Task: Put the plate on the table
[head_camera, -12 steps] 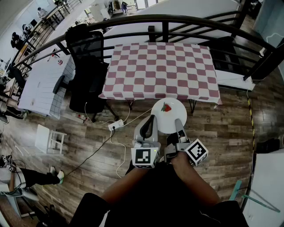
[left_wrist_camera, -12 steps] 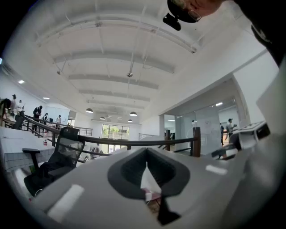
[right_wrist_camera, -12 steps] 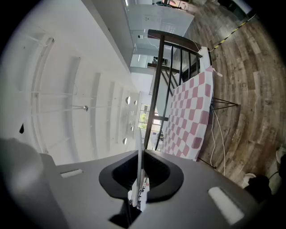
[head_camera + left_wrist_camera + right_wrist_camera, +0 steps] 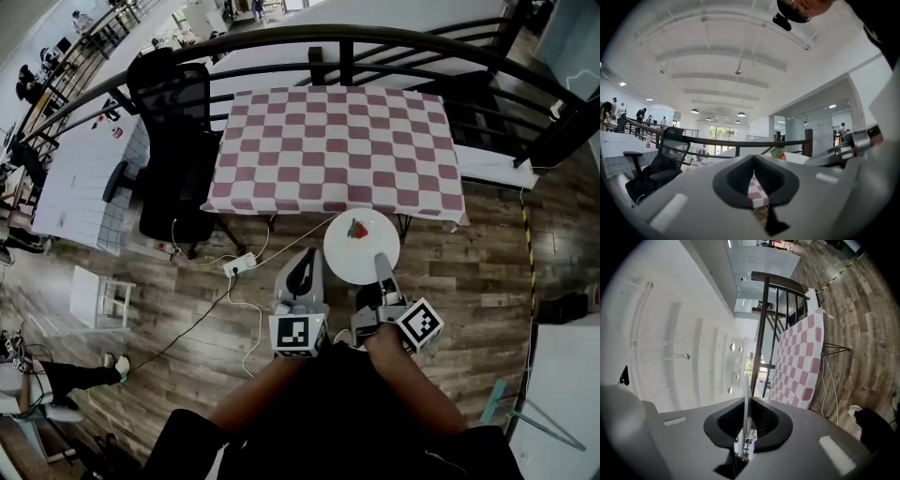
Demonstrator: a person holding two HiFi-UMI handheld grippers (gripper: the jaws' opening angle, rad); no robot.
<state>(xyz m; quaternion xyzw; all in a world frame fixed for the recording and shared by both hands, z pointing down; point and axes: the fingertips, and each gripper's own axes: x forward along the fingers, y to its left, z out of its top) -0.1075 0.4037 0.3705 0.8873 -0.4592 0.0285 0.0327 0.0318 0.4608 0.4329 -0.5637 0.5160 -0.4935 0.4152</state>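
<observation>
While the right gripper clamps its fingers on the plate rim, plate hangs mid-frame over floor, short of checked bench above. Left gripper fingers together, empty. Set-down not yet done.

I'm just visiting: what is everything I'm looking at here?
table: one, red-and-white checked cloth, beside the railing
railing: one, dark, behind the table
office chair: one, black, left of the table
power strip: one, white, on the wood floor
plate: one, white, above the floor, short of the table
red-and-green item: one, on the plate
left gripper: one, grey, fingers shut, empty
right gripper: one, grey, fingers shut on the plate's rim
</observation>
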